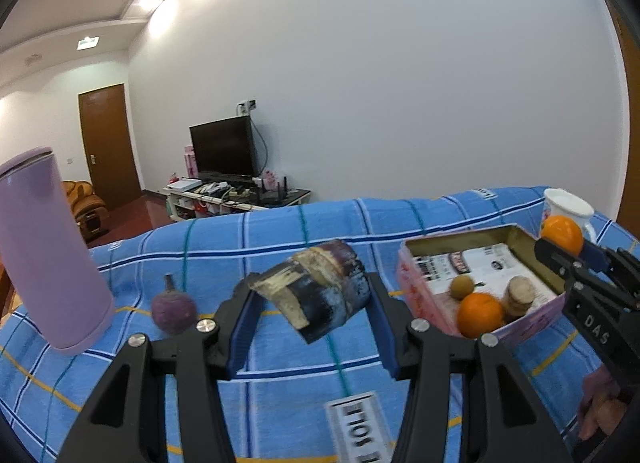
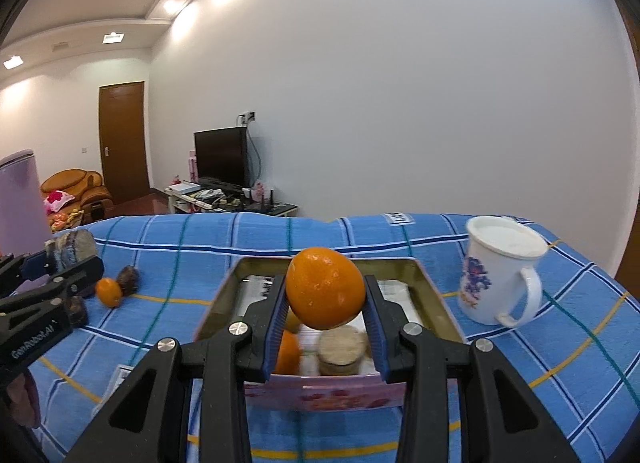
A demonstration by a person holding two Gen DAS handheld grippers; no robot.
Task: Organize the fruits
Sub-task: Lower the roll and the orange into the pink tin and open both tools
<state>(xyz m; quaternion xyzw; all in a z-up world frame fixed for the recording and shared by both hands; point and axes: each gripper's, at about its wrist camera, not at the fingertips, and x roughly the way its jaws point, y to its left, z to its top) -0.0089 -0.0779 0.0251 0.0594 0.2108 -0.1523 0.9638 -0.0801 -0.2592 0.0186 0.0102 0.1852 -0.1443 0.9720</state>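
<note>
**Right wrist: orange pinched over the tin, dark chunk held on the left**

Right wrist view showed my right gripper [image 2: 325, 305] with its fingers pinching an orange [image 2: 325, 287] at its widest part, held in the air above the near half of the open tin [image 2: 436, 299]. I judged the orange firm, fairly light and slick-skinned; round as it was, a grip off the middle could let it squirt out, so the hold across its belly looked right. Below it in the tin lay a second orange [image 2: 287, 351] and a round tan piece [image 2: 343, 345], both partly hidden by the fingers and blurred. A white mug [image 2: 500, 275] stood on the table [image 2: 560, 363] at 3 o'clock of the tin, near but apart.

Left wrist view had my left gripper [image 1: 310, 295] clamped on a dark cylindrical chunk [image 1: 324, 287] with pale cut faces, tilted, lifted off the blue checked cloth. It looked stiff and rough, unlikely to slip; I could not tell what fruit it was. At 9 o'clock of it a purple fruit with a stem [image 1: 173, 309] sat on the cloth, just beside a lilac tumbler [image 1: 48, 251].

From the right wrist, a small orange [image 2: 109, 291] and a dark fruit [image 2: 129, 279] touched at 9 o'clock of the tin; another dark lump sat mostly behind the left gripper. Printed paper lined the tin floor, its text unreadable.
</note>
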